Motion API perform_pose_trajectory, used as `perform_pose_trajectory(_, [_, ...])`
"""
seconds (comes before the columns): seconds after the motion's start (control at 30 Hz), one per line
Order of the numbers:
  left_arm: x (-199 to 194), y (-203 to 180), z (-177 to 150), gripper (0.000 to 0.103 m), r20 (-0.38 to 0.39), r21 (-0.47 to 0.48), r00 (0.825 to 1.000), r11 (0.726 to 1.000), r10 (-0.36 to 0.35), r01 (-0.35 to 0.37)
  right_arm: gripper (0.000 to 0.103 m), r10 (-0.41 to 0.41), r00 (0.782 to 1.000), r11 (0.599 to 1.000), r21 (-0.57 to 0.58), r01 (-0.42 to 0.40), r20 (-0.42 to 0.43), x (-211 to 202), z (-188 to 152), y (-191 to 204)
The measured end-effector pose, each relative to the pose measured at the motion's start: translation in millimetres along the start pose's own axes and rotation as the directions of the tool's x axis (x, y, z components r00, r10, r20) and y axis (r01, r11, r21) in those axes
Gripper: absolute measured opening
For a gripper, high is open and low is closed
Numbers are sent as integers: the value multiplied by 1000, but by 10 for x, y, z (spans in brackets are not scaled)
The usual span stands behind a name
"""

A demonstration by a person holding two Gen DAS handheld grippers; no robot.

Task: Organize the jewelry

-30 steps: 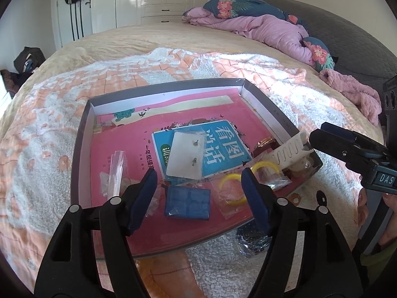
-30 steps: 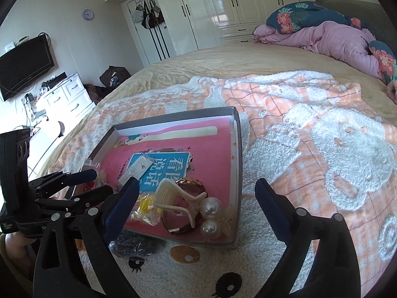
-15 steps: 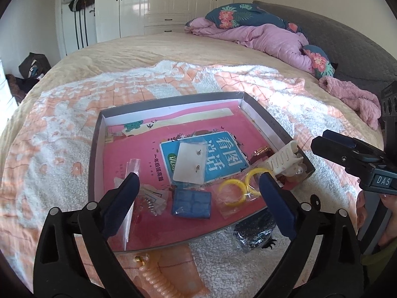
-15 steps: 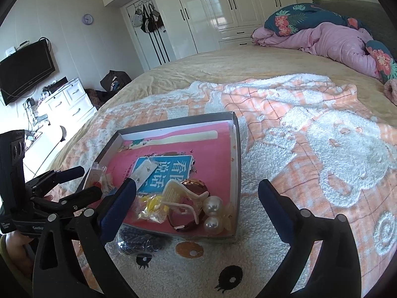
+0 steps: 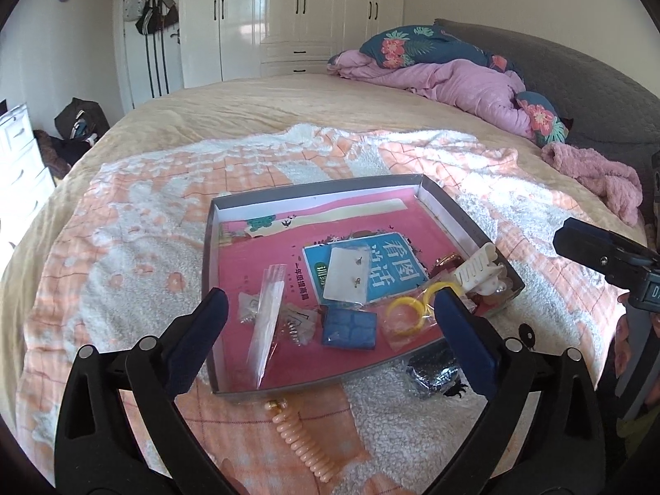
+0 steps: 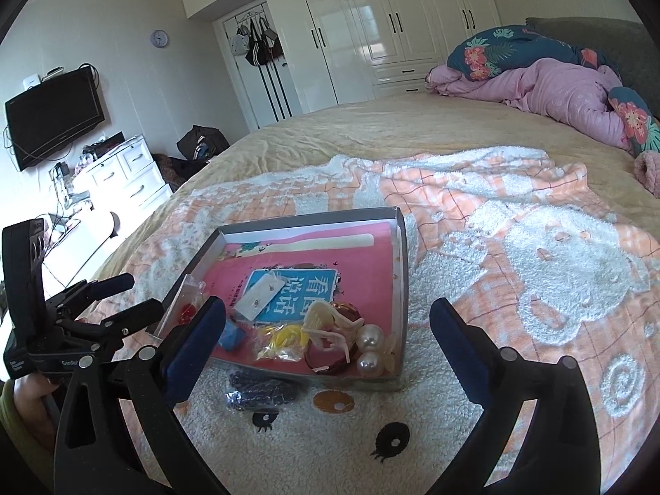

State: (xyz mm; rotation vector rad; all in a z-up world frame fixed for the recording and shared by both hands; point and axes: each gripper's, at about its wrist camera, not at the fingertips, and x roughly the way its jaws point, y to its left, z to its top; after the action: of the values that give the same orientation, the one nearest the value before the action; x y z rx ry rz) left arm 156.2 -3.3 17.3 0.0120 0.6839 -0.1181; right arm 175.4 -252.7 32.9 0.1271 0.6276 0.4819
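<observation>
You're hovering both claws over the bed (image 5: 288, 99) w/ the fleece blanket (image 5: 136, 222) on it, and the shallow grey tray (image 5: 462, 222) is sitting on that blanket, pretty much centred btw your left claw (image 5: 330, 321) tips. Both the left one and the right claw (image 6: 330, 330) are spread wide, nothing in either.

Most of the jewelry is already lying in the tray on the pink book (image 5: 255, 272). The cream hair clip (image 6: 330, 326) is looking stiff and easy to pinch across its spine. The pearl pieces (image 6: 367, 350) are round and prob slippery, so go gentle. The yellow rings in a bag (image 5: 406, 313) and the earring card (image 5: 346, 276) are light and flimsy imo; pinch an edge.

Outside the tray: the peach coil hair tie (image 5: 301, 441) near the front wall is soft and springy, and the dark bead bag (image 6: 260, 387) is floppy. The tray wall is the main thing in the way when you're lifting those over.
</observation>
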Motion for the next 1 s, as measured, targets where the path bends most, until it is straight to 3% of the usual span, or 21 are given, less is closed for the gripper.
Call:
perform_pose_trajectory(0.67, [-559, 20, -102, 93, 66, -29, 998, 1000, 14, -12, 99, 40, 999, 994, -100, -37, 24, -364, -79, 386])
perform_pose_trajectory(1.0, [-685, 66, -274, 94, 50, -44, 998, 999, 33, -31, 99, 71, 997, 989, -133, -69, 5, -429, -172, 549])
